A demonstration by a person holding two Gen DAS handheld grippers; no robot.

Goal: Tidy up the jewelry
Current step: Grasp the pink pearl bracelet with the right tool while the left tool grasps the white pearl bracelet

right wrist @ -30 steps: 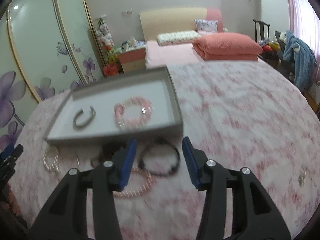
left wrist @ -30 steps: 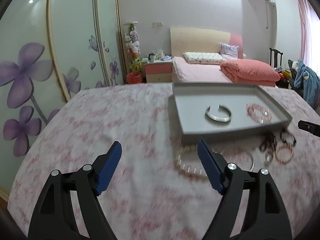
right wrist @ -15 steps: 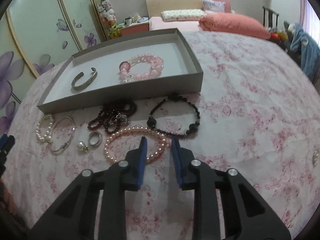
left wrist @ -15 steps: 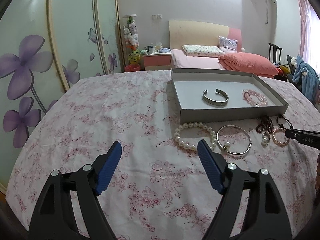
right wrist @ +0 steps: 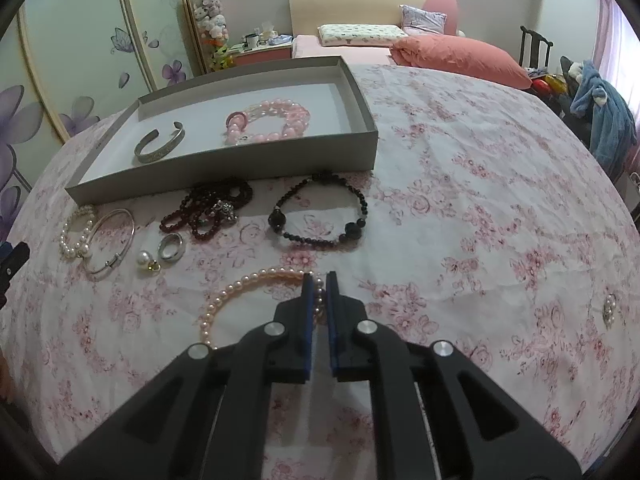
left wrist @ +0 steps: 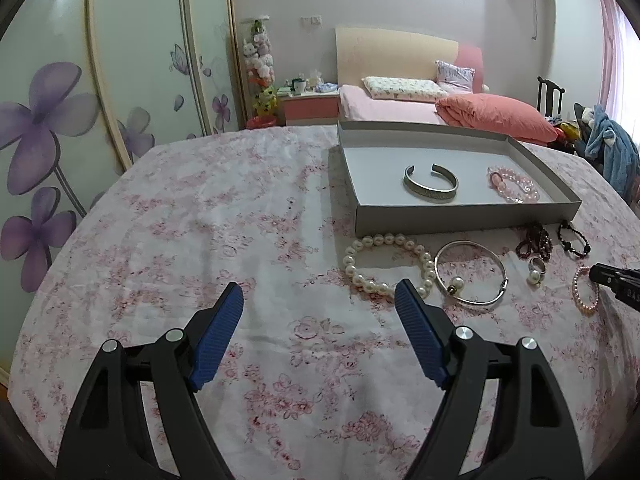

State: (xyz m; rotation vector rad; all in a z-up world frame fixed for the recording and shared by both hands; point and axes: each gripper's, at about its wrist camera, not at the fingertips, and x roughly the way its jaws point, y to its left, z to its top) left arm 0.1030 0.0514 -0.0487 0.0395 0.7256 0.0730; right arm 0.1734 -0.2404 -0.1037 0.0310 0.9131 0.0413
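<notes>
Right gripper jaws pinch pink pearl bracelet at its right arc. Left gripper jaws spread, nothing between; white pearl bracelet just beyond right jaw.

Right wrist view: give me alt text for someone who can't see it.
The right gripper is shut on a pink pearl bracelet lying on a floral tablecloth. Beyond it lie a black bead bracelet, dark red beads, a ring and a silver bangle. Behind them, a grey tray holds a silver cuff and a pink bead bracelet.
</notes>
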